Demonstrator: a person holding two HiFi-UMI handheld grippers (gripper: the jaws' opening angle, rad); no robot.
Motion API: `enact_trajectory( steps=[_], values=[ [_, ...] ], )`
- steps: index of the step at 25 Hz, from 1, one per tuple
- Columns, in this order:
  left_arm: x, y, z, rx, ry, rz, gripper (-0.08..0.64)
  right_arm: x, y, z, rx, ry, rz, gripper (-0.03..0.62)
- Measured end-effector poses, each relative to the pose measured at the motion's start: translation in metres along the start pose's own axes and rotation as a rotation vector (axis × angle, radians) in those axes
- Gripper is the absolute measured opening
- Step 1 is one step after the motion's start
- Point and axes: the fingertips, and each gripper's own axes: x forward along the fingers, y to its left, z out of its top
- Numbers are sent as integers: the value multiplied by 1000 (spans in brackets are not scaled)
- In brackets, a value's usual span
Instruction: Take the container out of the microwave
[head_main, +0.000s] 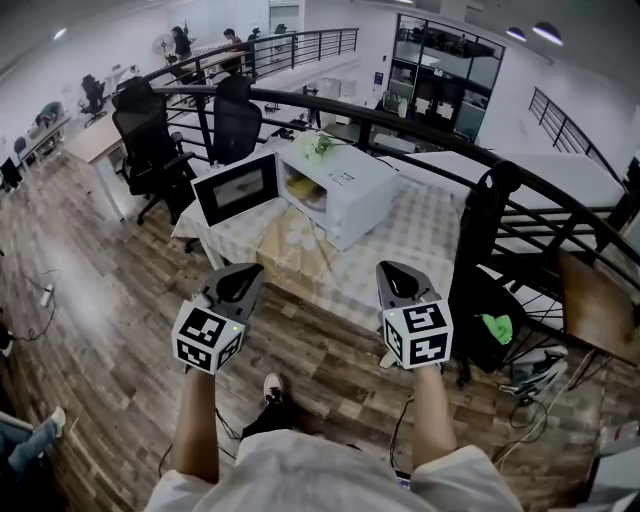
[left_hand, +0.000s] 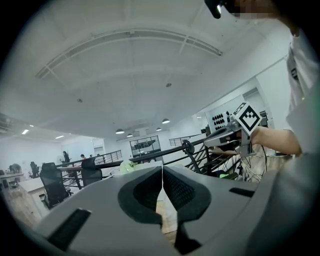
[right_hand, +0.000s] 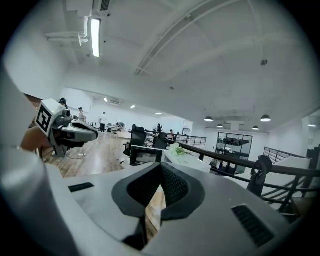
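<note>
The white box microwave (head_main: 345, 190) sits on the tabletop (head_main: 420, 235) with the checked cloth. Its dark door (head_main: 237, 188) is swung open. The pale yellow container (head_main: 303, 190) is inside the microwave, near the front. It looks small and light, maybe plastic. I can't tell if it is hot or full, so I would pinch its near rim and keep it flat. My left fingers (left_hand: 145, 192) are pressed together on nothing. My right fingers (right_hand: 175, 186) are pressed together too, and empty. Both are well in front of the microwave. The label (head_main: 342, 178) on top of the microwave is too small to read.
</note>
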Motion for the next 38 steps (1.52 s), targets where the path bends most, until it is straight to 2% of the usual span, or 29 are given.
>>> enact_trajectory(
  steps=[7,12,17,22,28,38],
  values=[
    [51,34,-17,-10,2,-21,21,57,-31,-9,25,41,-60,12],
    [97,84,-27,-19,-8,-29,21,118,-41,3,51,34,-42,13],
    [143,135,-42,-41,-2,-52,21,182,-47,13,-2,40,-44,12],
    [192,184,-55,-57,9,-86,21,243,-57,20,10,50,-60,12],
    [232,231,-63,-55,10,-126,21,295,-70,30,51,65,-102,14],
    [292,308,-82,-53,16,-176,21,382,-69,45,34,94,-124,15]
  ],
)
